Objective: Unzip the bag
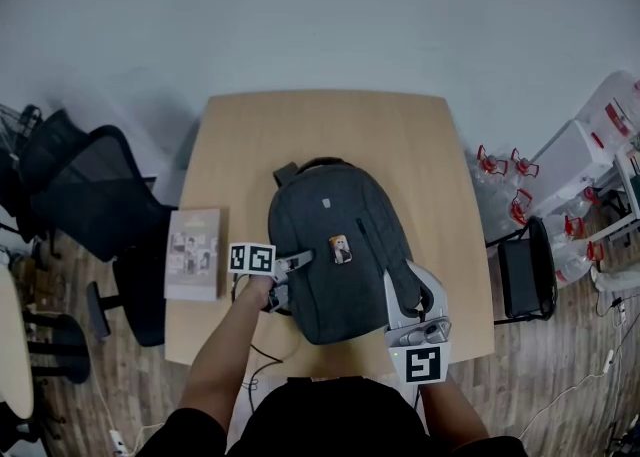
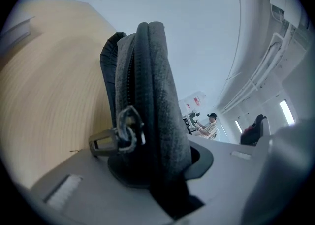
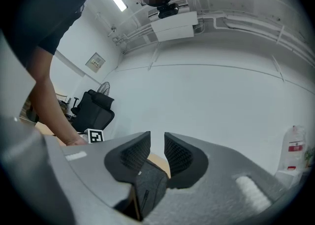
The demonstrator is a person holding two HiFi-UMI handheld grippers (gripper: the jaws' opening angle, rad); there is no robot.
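Two grips on grey bag (image 1: pixel 335 245): left claw (image 2: pixel 152 165), right claw (image 3: pixel 157 145); front logo (image 1: pixel 327 203) unreadable.

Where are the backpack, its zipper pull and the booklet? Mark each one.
Backpack (image 1: pixel 330 220): head view, on its grey front panel.
Zipper pull (image 2: pixel 104 143): left gripper view, on its metal tab.
Booklet (image 1: pixel 194 255): head view, on the middle of its cover.
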